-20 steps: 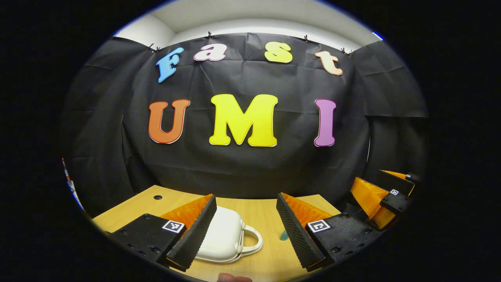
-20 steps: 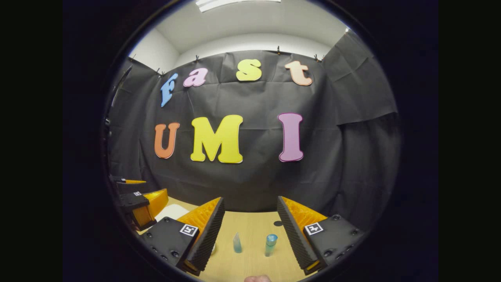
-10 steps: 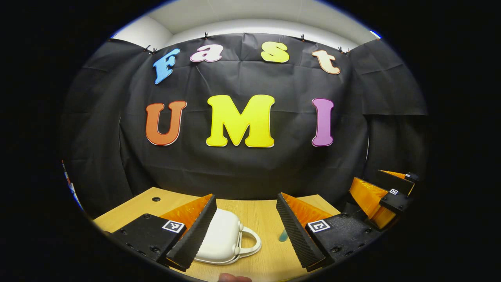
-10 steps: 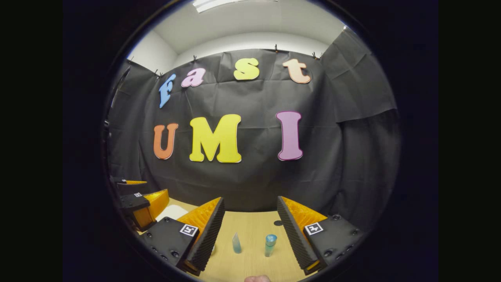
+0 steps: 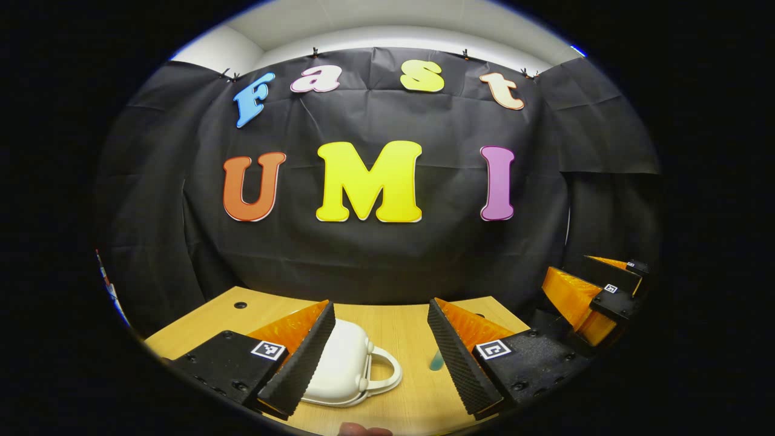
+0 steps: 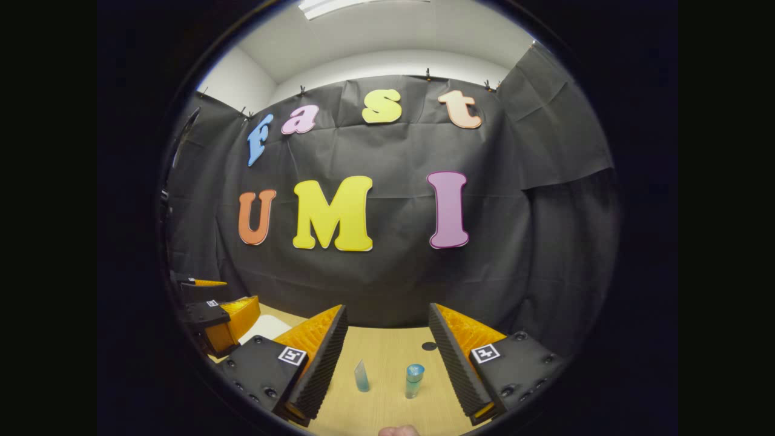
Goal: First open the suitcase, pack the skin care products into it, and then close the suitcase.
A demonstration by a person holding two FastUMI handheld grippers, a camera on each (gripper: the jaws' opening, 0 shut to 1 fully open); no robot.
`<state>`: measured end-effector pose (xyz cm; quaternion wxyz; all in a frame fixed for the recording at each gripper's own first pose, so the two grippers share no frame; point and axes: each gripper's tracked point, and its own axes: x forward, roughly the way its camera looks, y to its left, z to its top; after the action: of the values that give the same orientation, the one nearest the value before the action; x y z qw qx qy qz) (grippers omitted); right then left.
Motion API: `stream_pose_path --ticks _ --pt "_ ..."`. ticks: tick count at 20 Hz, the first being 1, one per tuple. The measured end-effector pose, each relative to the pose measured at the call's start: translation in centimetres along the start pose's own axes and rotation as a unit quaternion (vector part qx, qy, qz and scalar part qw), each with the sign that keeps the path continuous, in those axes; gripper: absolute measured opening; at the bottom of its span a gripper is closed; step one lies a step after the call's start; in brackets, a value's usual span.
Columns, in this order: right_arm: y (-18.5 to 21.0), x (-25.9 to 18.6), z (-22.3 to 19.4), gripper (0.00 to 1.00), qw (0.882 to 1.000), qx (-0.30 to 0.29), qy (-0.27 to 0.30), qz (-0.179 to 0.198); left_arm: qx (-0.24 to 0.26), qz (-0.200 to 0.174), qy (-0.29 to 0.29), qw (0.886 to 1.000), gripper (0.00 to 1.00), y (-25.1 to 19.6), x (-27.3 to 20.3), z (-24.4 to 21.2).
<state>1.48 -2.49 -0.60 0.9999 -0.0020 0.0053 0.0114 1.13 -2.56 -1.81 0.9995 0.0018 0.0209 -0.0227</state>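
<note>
Left gripper view: suitcase (image 5: 342, 366) lies closed.

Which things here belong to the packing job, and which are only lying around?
For the job:
- white suitcase, closed
- tube, standing
- bottle, standing
- left gripper and right gripper, both open

Not for the job:
- wooden table
- hole in table

Light: even and bright, from a ceiling lamp (image 6: 363, 5) overhead.
Shadows: soft, faint on the bench (image 5: 399, 330).
Glare: none on the matte wall cloth (image 6: 393, 272).
Focus: sharp centrally; no motion blur.
Distortion: strong fisheye bending at edges.
</note>
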Motion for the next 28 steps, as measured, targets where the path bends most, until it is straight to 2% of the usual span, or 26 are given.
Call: stream_pose_path --ticks 2,4,5,8,10,12,14,18,20,23,25,27,28 --pt "-0.7 0.4 -0.4 0.81 1.000 -0.013 0.001 0.005 0.011 0.001 0.011 1.000 0.98 -0.3 0.2 -0.8" --pt "-1.8 0.7 -0.6 0.80 1.000 -0.016 0.003 0.009 0.052 -0.006 0.017 0.999 1.00 -0.5 0.4 -1.9" --pt "-2.3 0.8 -0.9 0.80 1.000 -0.016 0.006 0.012 0.076 -0.008 0.016 0.997 0.98 -0.4 0.6 -2.6" --pt "-4.2 1.5 -2.3 0.80 1.000 -0.012 0.021 0.017 0.129 -0.010 0.055 0.990 0.99 -0.6 1.5 -6.4" --pt "-5.6 1.6 -3.1 0.80 0.999 -0.006 0.030 0.019 0.172 -0.017 0.088 0.981 1.00 -1.1 2.0 -9.2" --pt "-7.4 1.6 -3.6 0.80 0.999 -0.005 0.031 0.015 0.228 -0.026 0.123 0.965 1.00 -1.4 3.0 -12.0" --pt "-10.0 1.4 -4.7 0.80 0.999 -0.008 0.040 -0.002 0.291 -0.040 0.154 0.944 0.98 -1.6 4.0 -14.8" --pt "-14.7 1.0 -7.2 0.80 0.996 0.010 0.074 -0.052 0.425 -0.063 0.192 0.882 0.95 -0.8 5.5 -19.8" --pt "-16.4 0.8 -7.5 0.80 0.994 0.010 0.078 -0.075 0.456 -0.072 0.211 0.862 0.94 -0.2 6.0 -21.7" --pt "-17.0 0.4 -8.3 0.80 0.992 0.015 0.085 -0.094 0.474 -0.069 0.223 0.849 0.90 0.1 7.1 -23.0" --pt "-16.5 0.4 -8.6 0.80 0.991 0.022 0.091 -0.095 0.487 -0.069 0.233 0.839 0.82 0.6 7.7 -23.6" --pt "-16.1 0.4 -8.2 0.80 0.991 0.030 0.085 -0.099 0.493 -0.074 0.253 0.829 0.73 0.9 8.2 -24.8" --pt "-16.0 0.3 -8.1 0.78 0.991 0.026 0.083 -0.101 0.494 -0.080 0.262 0.825 0.61 0.9 8.2 -25.3"
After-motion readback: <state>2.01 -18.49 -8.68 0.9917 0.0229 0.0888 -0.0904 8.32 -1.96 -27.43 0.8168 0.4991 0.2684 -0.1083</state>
